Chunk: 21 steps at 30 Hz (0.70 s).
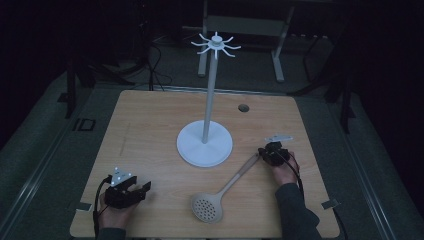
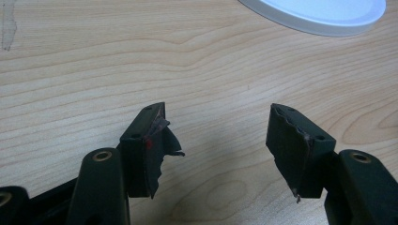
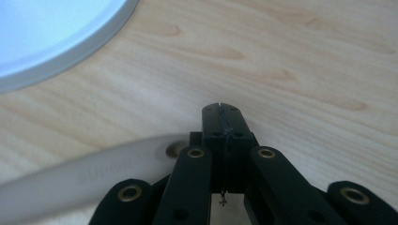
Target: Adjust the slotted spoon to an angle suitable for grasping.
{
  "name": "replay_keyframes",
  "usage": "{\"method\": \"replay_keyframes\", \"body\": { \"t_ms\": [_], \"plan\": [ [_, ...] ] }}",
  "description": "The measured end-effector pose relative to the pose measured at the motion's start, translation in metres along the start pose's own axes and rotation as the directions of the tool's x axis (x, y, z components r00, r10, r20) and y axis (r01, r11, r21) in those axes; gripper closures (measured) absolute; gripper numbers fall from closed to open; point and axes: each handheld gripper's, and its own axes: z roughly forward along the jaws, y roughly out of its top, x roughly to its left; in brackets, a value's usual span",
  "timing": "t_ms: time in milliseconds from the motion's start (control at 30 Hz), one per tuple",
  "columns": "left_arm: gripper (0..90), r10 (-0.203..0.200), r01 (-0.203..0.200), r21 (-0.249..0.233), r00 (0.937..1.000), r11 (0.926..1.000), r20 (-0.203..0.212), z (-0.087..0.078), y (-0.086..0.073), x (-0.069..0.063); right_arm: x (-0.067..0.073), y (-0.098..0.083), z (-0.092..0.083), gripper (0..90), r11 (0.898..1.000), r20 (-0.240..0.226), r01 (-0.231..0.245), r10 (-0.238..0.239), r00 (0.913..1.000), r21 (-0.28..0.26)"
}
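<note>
A pale slotted spoon (image 1: 207,207) lies on the wooden table (image 1: 150,130), bowl near the front edge, handle running up and right. Its handle end (image 3: 117,166), with a hanging hole, lies just left of and below my right gripper (image 3: 220,110), whose jaws are pressed together with nothing between them. From above, the right gripper (image 1: 262,151) sits at the handle's tip. A white hook stand (image 1: 205,144) with a round base and tall pole stands mid-table. My left gripper (image 1: 144,189) rests at the front left, its jaws wide apart over bare wood (image 2: 218,126).
The stand's crown of hooks (image 1: 216,45) tops the pole. A round cable hole (image 1: 243,108) lies near the table's far edge. Tape tabs mark the front corners (image 1: 84,206). A metal frame (image 1: 242,25) stands on the floor beyond the table.
</note>
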Motion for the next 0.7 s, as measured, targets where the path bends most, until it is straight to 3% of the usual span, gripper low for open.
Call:
{"method": "replay_keyframes", "body": {
  "t_ms": [33, 200, 233, 267, 367, 567, 700],
  "plan": [
    [39.1, 0.001, -0.001, 0.0, 1.0, 1.0, -0.001, 0.0, 0.0, 0.0, 0.0, -0.002, -0.002, 90.0, 1.0, -0.012, 0.025, -0.025, 0.9996, 0.014],
    [39.1, 0.001, -0.001, 0.001, 1.0, 1.0, 0.0, 0.0, 0.0, -0.001, -0.001, -0.005, -0.004, 89.8, 0.999, -0.018, 0.05, -0.049, 0.9986, 0.015],
    [39.1, 0.001, -0.001, 0.001, 1.0, 1.0, 0.0, 0.0, 0.0, -0.001, -0.001, -0.005, -0.004, 89.8, 0.999, -0.018, 0.05, -0.049, 0.9986, 0.015],
    [39.1, 0.002, -0.002, 0.0, 1.0, 1.0, 0.0, 0.0, 0.0, -0.001, -0.002, -0.002, -0.001, 89.8, 1.0, 0.01, 0.03, -0.03, 0.9995, 0.002],
    [39.1, 0.001, -0.001, 0.0, 1.0, 1.0, -0.001, 0.0, 0.0, 0.0, -0.002, 0.001, 0.002, 89.7, 1.0, 0.017, 0.02, -0.02, 0.9997, -0.005],
    [39.1, 0.003, -0.003, -0.002, 1.0, 1.0, 0.0, 0.0, 0.0, 0.0, 0.001, 0.013, 0.006, 89.3, 1.0, -0.004, 0.007, -0.007, 1.0, -0.031],
    [39.1, 0.001, -0.001, -0.003, 1.0, 1.0, 0.0, -0.001, 0.0, 0.001, 0.004, 0.014, 0.009, 89.2, 0.999, -0.018, 0.041, -0.041, 0.999, -0.001]
  ]
}}
